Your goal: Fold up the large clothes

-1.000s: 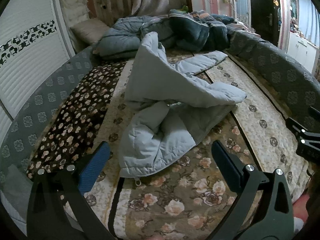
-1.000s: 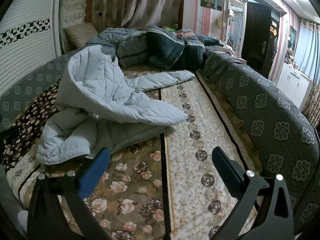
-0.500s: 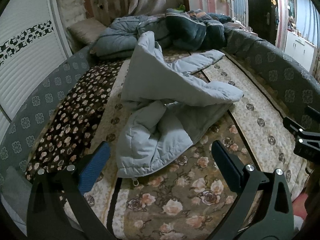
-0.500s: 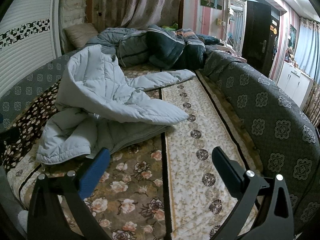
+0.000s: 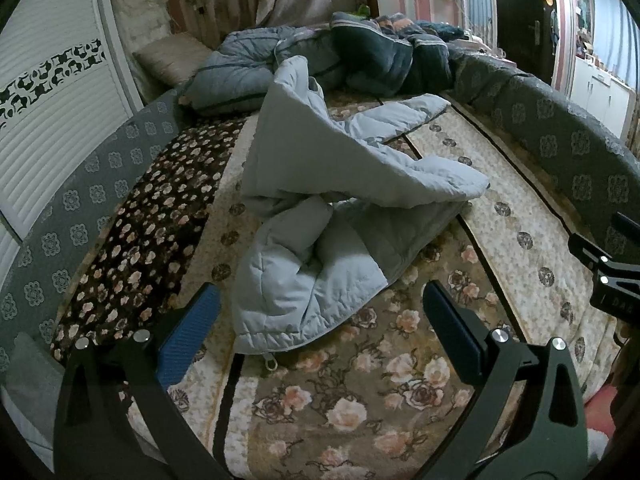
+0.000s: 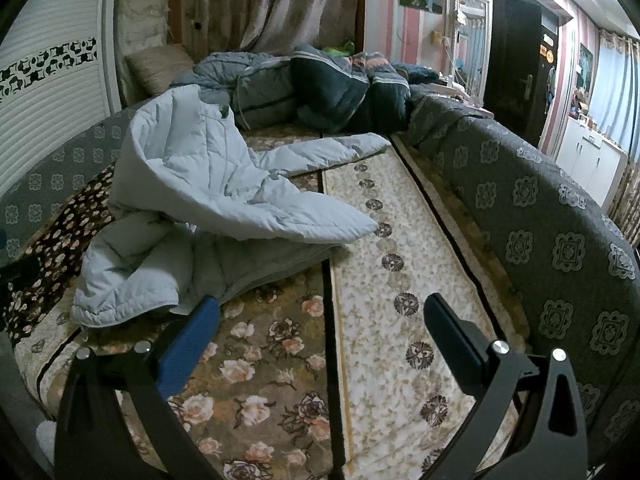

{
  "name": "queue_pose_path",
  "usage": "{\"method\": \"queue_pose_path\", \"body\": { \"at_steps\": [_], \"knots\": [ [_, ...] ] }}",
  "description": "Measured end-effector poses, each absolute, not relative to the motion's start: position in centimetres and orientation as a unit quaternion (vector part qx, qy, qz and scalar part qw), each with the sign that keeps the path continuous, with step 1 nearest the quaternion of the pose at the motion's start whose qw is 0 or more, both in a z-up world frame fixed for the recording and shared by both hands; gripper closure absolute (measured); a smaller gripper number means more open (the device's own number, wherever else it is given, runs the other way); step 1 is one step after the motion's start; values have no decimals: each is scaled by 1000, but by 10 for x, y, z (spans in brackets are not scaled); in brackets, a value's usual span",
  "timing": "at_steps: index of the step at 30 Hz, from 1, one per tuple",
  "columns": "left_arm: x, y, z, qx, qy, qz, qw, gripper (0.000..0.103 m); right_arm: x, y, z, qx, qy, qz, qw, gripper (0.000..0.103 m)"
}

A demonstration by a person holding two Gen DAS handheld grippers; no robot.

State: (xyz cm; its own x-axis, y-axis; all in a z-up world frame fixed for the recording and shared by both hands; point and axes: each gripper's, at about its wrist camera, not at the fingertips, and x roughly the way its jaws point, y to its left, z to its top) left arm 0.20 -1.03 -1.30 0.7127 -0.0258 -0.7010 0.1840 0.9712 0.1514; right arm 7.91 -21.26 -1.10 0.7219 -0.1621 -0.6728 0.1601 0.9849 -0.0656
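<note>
A pale blue quilted coat [image 5: 332,216] lies crumpled on the flowered bed cover [image 5: 360,400], one sleeve [image 5: 400,120] stretched toward the far end. Its near hem with a zipper pull [image 5: 269,361] sits just ahead of my left gripper [image 5: 320,312], which is open and holds nothing. In the right wrist view the same coat [image 6: 208,208] lies to the left; my right gripper [image 6: 322,322] is open over the bed cover [image 6: 380,320], its blue pad [image 6: 188,344] close to the coat's near edge. The right gripper's black frame [image 5: 608,272] shows at the left view's right edge.
Dark quilts [image 6: 320,88] and a pillow [image 6: 160,66] are heaped at the bed's far end. A grey patterned padded rim [image 6: 540,208] runs along the right side, another [image 5: 80,200] along the left. A white wardrobe [image 5: 48,92] stands left; a dark door [image 6: 516,52] far right.
The left gripper has drifted slightly, so the coat sits a little lower and more to the left in its view. The right gripper's view is nearly unchanged. Both stay open.
</note>
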Motion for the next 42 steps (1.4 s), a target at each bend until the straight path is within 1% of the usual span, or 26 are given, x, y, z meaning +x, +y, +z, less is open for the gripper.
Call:
{"method": "queue_pose_path", "body": {
  "at_steps": [42],
  "knots": [
    [8, -7, -24, 100, 388, -53, 915, 3, 80, -222, -20, 11, 369, -93, 925, 1]
  ]
}}
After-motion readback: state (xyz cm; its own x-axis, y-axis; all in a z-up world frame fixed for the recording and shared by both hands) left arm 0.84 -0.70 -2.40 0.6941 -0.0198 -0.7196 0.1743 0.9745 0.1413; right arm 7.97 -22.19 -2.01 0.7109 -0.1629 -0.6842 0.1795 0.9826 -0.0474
